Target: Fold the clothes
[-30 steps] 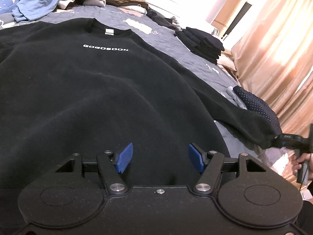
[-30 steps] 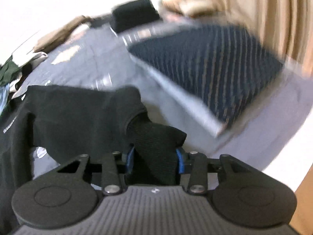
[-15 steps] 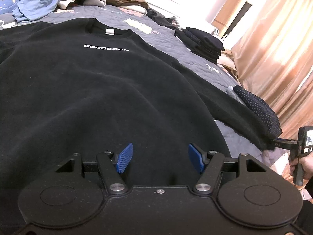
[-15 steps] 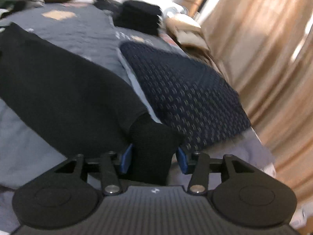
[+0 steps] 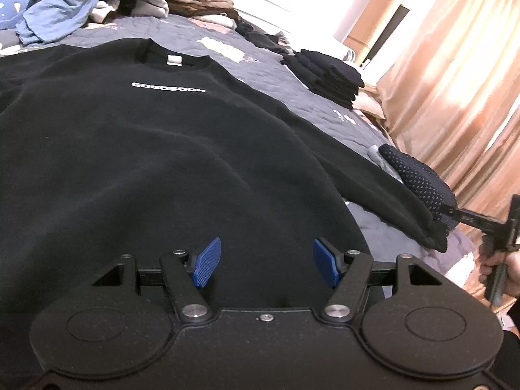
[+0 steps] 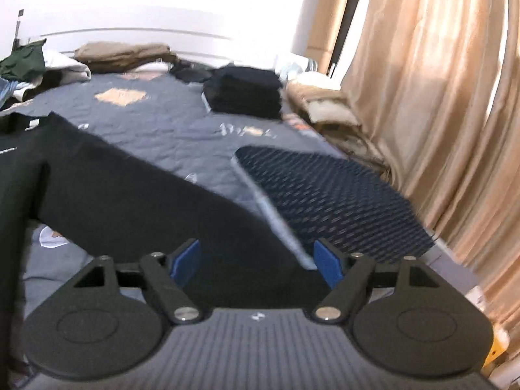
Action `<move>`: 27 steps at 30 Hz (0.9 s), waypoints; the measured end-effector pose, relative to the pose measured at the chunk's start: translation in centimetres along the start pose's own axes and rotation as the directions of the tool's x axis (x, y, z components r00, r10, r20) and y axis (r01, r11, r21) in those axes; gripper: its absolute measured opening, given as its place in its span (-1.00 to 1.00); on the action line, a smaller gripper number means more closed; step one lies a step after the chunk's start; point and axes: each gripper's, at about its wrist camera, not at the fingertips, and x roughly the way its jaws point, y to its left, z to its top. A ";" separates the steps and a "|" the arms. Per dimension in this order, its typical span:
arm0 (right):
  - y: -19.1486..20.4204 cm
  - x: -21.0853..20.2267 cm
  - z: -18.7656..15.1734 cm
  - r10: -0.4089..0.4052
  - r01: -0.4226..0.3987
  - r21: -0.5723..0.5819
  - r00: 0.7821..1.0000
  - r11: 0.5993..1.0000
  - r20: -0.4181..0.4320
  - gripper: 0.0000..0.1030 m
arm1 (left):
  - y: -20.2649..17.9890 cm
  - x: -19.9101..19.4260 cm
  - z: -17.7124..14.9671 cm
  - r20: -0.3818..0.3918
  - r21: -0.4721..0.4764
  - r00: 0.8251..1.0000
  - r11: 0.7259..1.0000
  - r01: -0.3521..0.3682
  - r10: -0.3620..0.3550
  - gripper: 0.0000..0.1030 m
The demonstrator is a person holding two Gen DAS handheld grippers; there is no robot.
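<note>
black sweatshirt (image 5: 156,149) spread flat, front up, on the grey quilt (image 6: 169,123) | done: sleeve (image 6: 156,201) laid straight out; no fold made yet | right gripper (image 6: 256,263) jaws opening, cuff lying loose between them | left gripper (image 5: 263,260) spread, empty, over hem | hidden: left sleeve cut off; hem behind gripper body | folded dark stack (image 6: 243,91) beyond

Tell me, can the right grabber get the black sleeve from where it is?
Probably yes. The right grabber sits just over the end of the black sleeve, its jaws opening with the cloth lying loose between them. Nothing covers the sleeve; the dotted pillow lies beside it.
</note>
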 end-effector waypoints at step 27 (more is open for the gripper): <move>18.2 16.8 14.2 0.583 -0.585 0.017 0.804 0.811 -0.117 0.80 | 4.5 3.2 10.0 0.145 0.117 0.983 0.985 -0.130 0.113 0.38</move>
